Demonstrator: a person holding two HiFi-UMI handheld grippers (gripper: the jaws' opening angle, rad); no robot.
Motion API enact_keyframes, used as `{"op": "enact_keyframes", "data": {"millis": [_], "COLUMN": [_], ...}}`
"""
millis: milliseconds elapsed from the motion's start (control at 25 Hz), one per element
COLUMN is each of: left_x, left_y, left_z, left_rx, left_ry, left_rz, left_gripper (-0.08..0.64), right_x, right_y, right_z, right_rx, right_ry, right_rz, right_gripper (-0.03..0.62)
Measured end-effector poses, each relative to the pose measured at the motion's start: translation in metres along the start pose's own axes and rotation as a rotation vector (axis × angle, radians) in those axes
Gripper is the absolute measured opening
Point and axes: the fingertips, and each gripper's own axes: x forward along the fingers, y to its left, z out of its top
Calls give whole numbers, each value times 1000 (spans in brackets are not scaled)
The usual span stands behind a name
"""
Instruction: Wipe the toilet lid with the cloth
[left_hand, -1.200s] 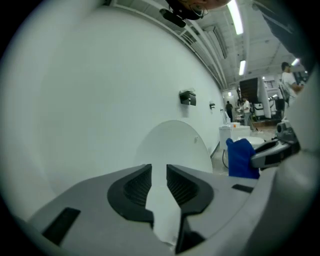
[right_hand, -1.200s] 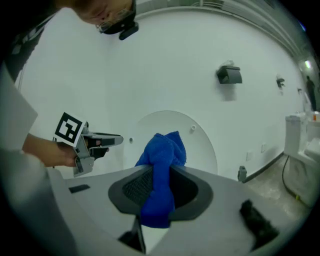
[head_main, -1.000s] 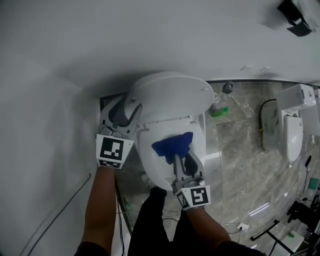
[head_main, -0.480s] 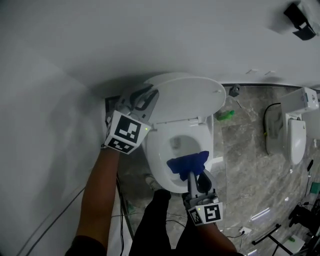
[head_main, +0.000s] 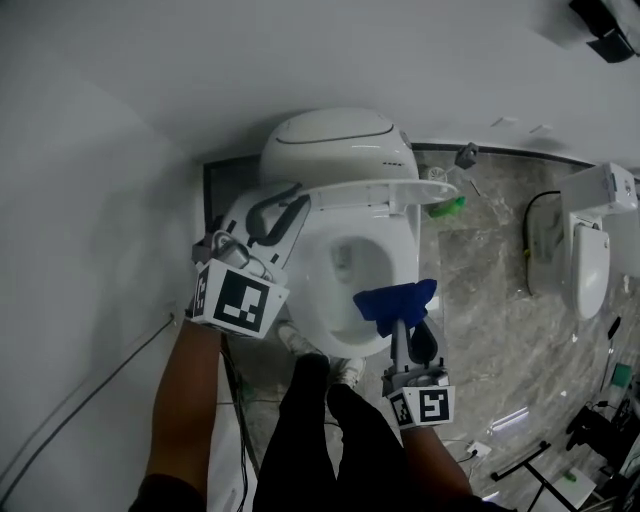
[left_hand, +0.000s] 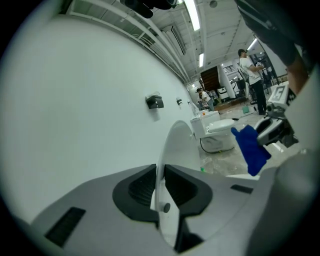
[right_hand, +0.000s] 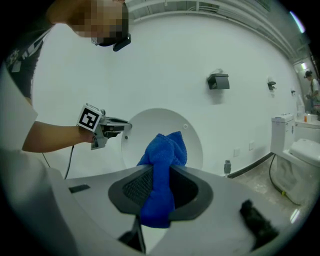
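From the head view the toilet lid (head_main: 385, 190) stands raised and shows little more than its thin edge, so neither of its faces can be read there, and it hides the hinge and the back of the seat (head_main: 335, 300). The left tongs (head_main: 275, 212) reach in at the lid's left end. In the left gripper view the lid (left_hand: 177, 150) runs edge-on between the two dark pads of these tongs (left_hand: 161, 185), which have just been closing and now sit against both its sides. The lid blocks whatever lies straight behind it. The right tongs (head_main: 405, 330) are clamped on the blue cloth (head_main: 395, 300), which sits bunched over the right front rim of the seat; whether it touches the rim cannot be told. In the right gripper view the cloth (right_hand: 160, 185) covers most of the pads of the right tongs (right_hand: 160, 187) and hangs below them, screening the middle of the round lid (right_hand: 165, 120) beyond. The cloth is clearly apart from the lid. Behind the lid is the white tank (head_main: 335, 145), set against the wall (head_main: 200, 60). On the marbled floor (head_main: 480, 290) to the right stands a second toilet (head_main: 585, 260), partly cut off by the frame edge. A small green thing (head_main: 447, 208) nearby is too small to name. A dark wall fitting (right_hand: 218, 81) is mounted above, and a cable (head_main: 100, 390) trails along the left.
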Motion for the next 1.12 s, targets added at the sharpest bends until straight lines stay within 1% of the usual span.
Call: {"op": "enact_keyframes", "data": {"millis": [160, 280, 400, 520, 640, 720, 760, 880, 960, 1000, 1040, 1120], "left_x": [-24, -42, -62, -80, -93, -97, -99, -103, -104, -105, -105, -107], "left_y": [-35, -65, -104, -152, -192, -213, -223, -251, -271, -281, -292, -314], "left_z": [3, -2, -11, -28, -45, -57, -63, -82, -96, -103, -111, -129], "left_rx": [8, 11, 12, 49, 89, 137, 173, 329, 418, 448, 463, 448], "left_ry": [31, 52, 72, 133, 195, 230, 248, 308, 352, 374, 398, 446], "left_rz": [-14, -18, -30, -70, -112, -131, -136, -120, -120, -131, -147, -187], "left_gripper": [60, 60, 60, 60, 66, 69, 74, 75, 75, 75, 75, 89], "right_x": [-32, -59, -84, -101, -112, -116, -118, -120, -118, -117, -115, -111], "right_y": [-39, -61, -76, -88, -100, -109, -113, -121, -118, -115, -111, -104], "right_z": [-10, -17, -21, -25, -25, -26, -26, -23, -21, -21, -22, -27], "right_rx": [-5, 9, 2, 5, -4, -7, -1, 34, 49, 51, 50, 46], "right_ry": [30, 37, 40, 46, 43, 38, 34, 9, 0, -2, -1, 4], "right_rz": [-55, -74, -87, -106, -119, -140, -159, -208, -208, -197, -184, -158], "right_gripper": [89, 89, 89, 89, 89, 89, 89, 89, 89, 89, 89, 89]}}
